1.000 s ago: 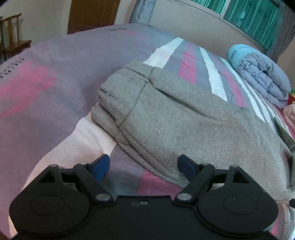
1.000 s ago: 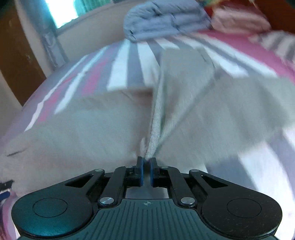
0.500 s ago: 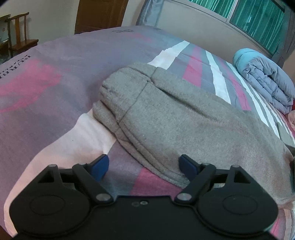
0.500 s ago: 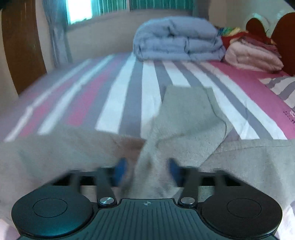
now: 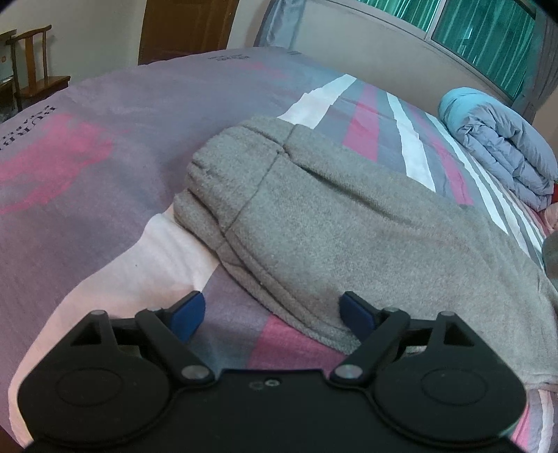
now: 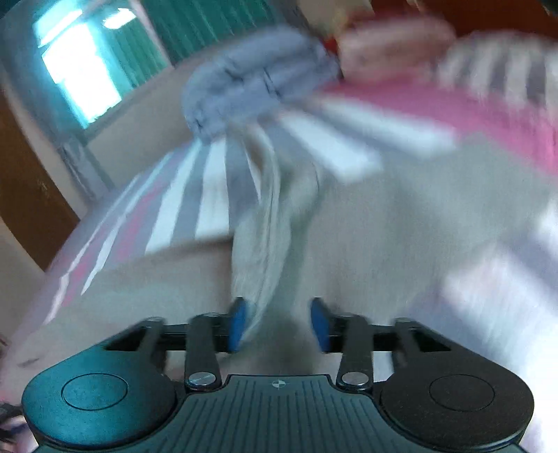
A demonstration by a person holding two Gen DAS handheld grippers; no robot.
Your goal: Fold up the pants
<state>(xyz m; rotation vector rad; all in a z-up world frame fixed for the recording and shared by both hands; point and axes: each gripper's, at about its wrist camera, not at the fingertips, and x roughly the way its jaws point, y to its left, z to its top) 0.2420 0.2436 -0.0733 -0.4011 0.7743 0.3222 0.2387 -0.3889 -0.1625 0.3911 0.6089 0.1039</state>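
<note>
Grey fleece pants (image 5: 331, 223) lie on the striped bed sheet (image 5: 87, 146), waistband toward the far left. My left gripper (image 5: 272, 312) stands open low over the near edge of the pants; its right pad (image 5: 355, 313) is over the fabric edge and its left pad over bare sheet, with nothing pinched. The right wrist view is blurred by motion. There my right gripper (image 6: 279, 320) has its jaws opening. A raised ridge of the pants (image 6: 265, 244) runs between the blue pads, close to the left one, and neither pad presses on it.
A folded blue-grey quilt (image 5: 498, 153) lies at the head of the bed under the window, also seen as a blurred quilt (image 6: 258, 83). Pink folded bedding (image 6: 390, 45) sits beside it. A wooden chair (image 5: 31, 73) and a brown door (image 5: 185, 28) stand beyond the bed's far left.
My right gripper was shut on a pinched ridge of pants; its jaws have come apart and let go, and its view has swung sideways. The left view barely differs.
</note>
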